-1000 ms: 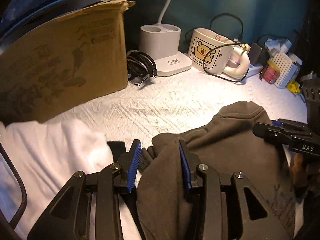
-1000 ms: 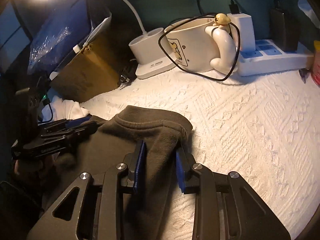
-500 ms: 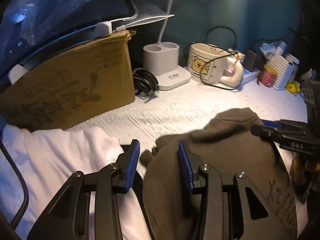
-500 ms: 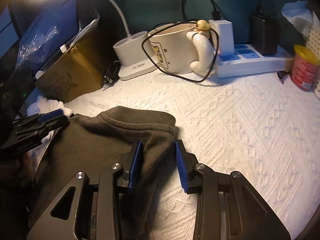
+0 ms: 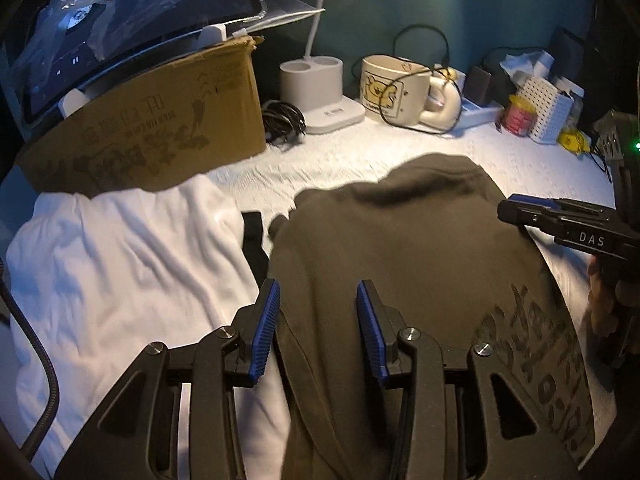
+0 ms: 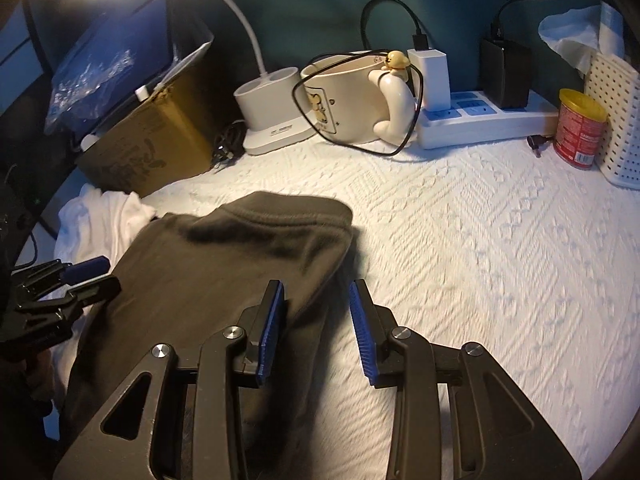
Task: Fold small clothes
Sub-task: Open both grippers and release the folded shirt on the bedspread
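Note:
A dark grey-brown folded garment [image 5: 400, 240] with dark lettering lies on the white textured cover [image 6: 480, 240]. My left gripper [image 5: 320, 320] hovers open over its left part, with the flat cloth below the blue pads and not pinched. My right gripper [image 6: 316, 320] is open over the garment's [image 6: 224, 272] right edge, its pads clear of the cloth. Each gripper shows in the other's view: the right gripper [image 5: 560, 224] at the garment's right side, the left gripper [image 6: 72, 280] at its left. A crumpled white garment [image 5: 120, 260] lies to the left.
At the back stand a cardboard box [image 5: 160, 120] with a tablet [image 5: 120, 20] on top, a white lamp base [image 5: 316, 88], a cream mug [image 5: 392, 88] with a black cable, a power strip [image 6: 480, 120], a red can [image 6: 580, 132] and a perforated white basket [image 6: 612, 120].
Both grippers let go of the folds of dark cloth they pinched and drew back and up. The garment now lies flatter on the cover.

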`<action>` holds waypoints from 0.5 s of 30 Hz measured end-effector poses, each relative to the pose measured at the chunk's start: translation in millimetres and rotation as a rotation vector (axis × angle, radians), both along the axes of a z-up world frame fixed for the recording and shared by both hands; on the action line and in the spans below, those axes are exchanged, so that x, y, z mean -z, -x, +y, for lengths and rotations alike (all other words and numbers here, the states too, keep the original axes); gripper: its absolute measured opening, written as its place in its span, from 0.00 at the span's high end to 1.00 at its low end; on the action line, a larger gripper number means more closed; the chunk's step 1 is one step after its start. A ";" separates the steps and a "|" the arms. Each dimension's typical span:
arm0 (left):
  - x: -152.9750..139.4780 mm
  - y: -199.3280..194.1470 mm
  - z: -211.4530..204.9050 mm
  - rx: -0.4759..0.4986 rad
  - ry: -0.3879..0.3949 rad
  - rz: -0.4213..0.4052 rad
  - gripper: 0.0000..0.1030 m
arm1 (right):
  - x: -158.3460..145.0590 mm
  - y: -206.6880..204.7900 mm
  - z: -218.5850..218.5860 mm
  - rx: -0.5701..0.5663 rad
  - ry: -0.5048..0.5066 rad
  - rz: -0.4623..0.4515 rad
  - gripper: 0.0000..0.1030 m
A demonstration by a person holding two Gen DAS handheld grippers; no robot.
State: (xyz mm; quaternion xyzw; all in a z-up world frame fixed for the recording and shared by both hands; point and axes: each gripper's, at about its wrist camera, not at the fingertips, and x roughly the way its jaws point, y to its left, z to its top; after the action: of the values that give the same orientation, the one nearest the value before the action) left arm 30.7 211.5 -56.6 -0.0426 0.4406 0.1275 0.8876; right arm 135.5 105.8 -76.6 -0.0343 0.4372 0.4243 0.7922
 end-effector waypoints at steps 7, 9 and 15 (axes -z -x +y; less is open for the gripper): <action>-0.4 15.0 -11.1 0.001 0.005 0.000 0.61 | -3.7 22.3 -11.6 -0.016 0.003 -0.003 0.65; 2.0 19.1 -12.7 -0.001 0.010 0.004 0.61 | -3.6 28.9 -15.5 -0.018 0.005 -0.003 0.65; 6.8 29.2 -16.7 -0.011 0.018 0.008 0.61 | 0.4 49.8 -26.4 -0.020 0.019 0.005 0.65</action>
State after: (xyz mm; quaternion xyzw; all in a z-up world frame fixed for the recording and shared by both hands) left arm 1.5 194.8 -63.4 -0.0525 0.4450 0.1284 0.8847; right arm 85.7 79.3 -77.0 -0.0451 0.4428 0.4280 0.7866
